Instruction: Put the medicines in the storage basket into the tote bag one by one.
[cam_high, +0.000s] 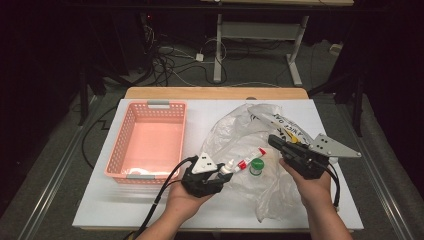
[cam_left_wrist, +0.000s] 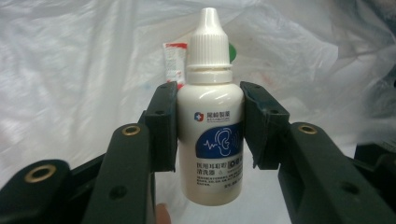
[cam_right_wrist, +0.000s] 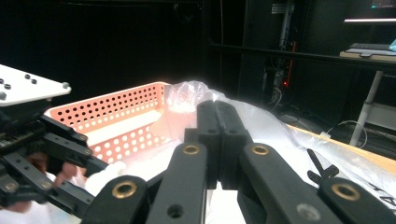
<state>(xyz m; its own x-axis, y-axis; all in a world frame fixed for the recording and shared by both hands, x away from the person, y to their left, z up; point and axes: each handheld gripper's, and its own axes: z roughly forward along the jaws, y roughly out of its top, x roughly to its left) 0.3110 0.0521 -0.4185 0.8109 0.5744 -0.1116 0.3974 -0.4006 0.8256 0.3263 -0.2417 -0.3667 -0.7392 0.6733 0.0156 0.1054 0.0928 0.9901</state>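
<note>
A small white dropper bottle (cam_left_wrist: 210, 126) with a blue label stands upright between the jaws of my left gripper (cam_left_wrist: 210, 123), whose pads press on both its sides. In the high view the left gripper (cam_high: 220, 172) holds this bottle (cam_high: 227, 167) just above the near edge of a clear plastic bag (cam_high: 240, 135). A red-and-white tube (cam_high: 250, 159) and a green-capped item (cam_high: 257, 166) lie on the bag beyond the bottle. My right gripper (cam_high: 275, 141) is shut, its tips (cam_right_wrist: 218, 116) pinching the bag's film (cam_right_wrist: 187, 100) and holding it raised.
A pink perforated basket (cam_high: 150, 140) stands empty on the left of the white tabletop (cam_high: 210, 210). The bag spreads over the table's middle and right. Dark floor with cables and a desk frame (cam_high: 260, 30) lies beyond the far edge.
</note>
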